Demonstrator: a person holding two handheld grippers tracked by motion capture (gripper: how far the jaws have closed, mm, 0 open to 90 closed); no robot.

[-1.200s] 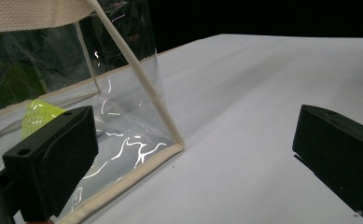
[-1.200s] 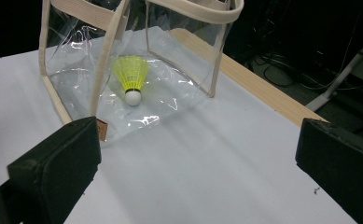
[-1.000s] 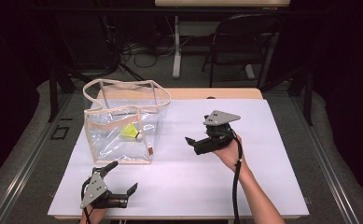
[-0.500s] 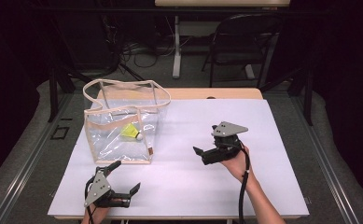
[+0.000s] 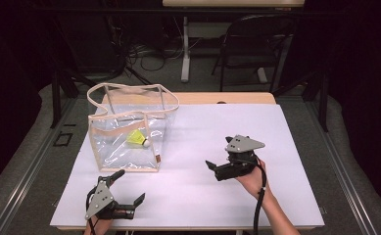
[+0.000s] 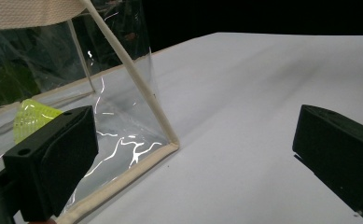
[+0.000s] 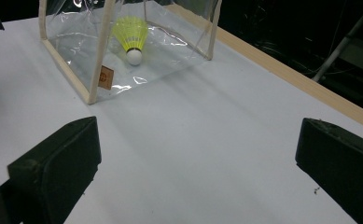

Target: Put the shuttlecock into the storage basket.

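High view: shuttlecock inside clear bag.

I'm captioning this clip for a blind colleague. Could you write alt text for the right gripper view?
A yellow shuttlecock lies inside a clear plastic bag with beige trim, standing on a white table. The right hand-held gripper has its two black jaws wide apart in the foreground, holding nothing.

We see a white surface with a bare wooden strip at its far edge, grey floor around it, and beyond it in the dark room 1 black chair, a white post and tangled cables.
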